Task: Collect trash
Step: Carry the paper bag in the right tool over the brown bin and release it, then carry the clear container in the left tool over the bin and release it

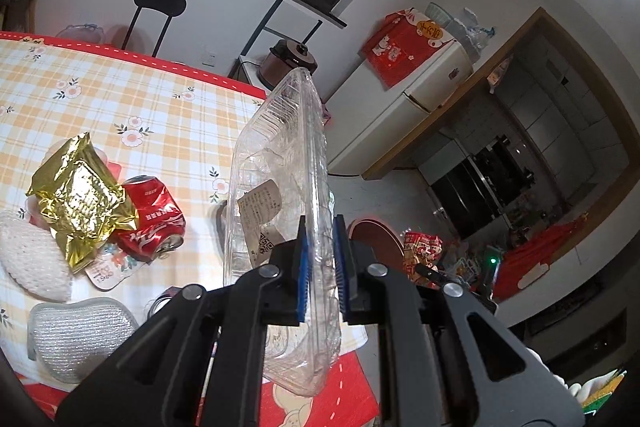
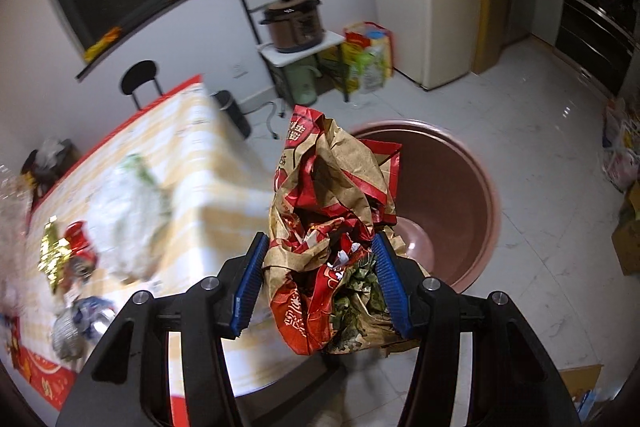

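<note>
My left gripper [image 1: 320,267] is shut on the rim of a clear plastic food tray [image 1: 276,163], held on edge above the table's corner. On the checked tablecloth [image 1: 120,99] lie a gold foil wrapper [image 1: 80,203], a crushed red can [image 1: 154,217], a white foam net [image 1: 28,255] and a silver foil pouch [image 1: 76,339]. My right gripper [image 2: 320,275] is shut on a crumpled red-and-brown paper bag [image 2: 332,211], held over the floor just left of a brown basin [image 2: 448,195]. The gold wrapper [image 2: 52,251] and red can [image 2: 80,239] show blurred in the right wrist view.
A black stool [image 1: 160,3] stands behind the table. A rice cooker [image 2: 294,23] sits on a small rack by the wall, with a fridge [image 2: 448,7] to its right. Bags and boxes [image 2: 624,187] line the right-hand floor edge. The brown basin's rim [image 1: 376,235] shows past the table.
</note>
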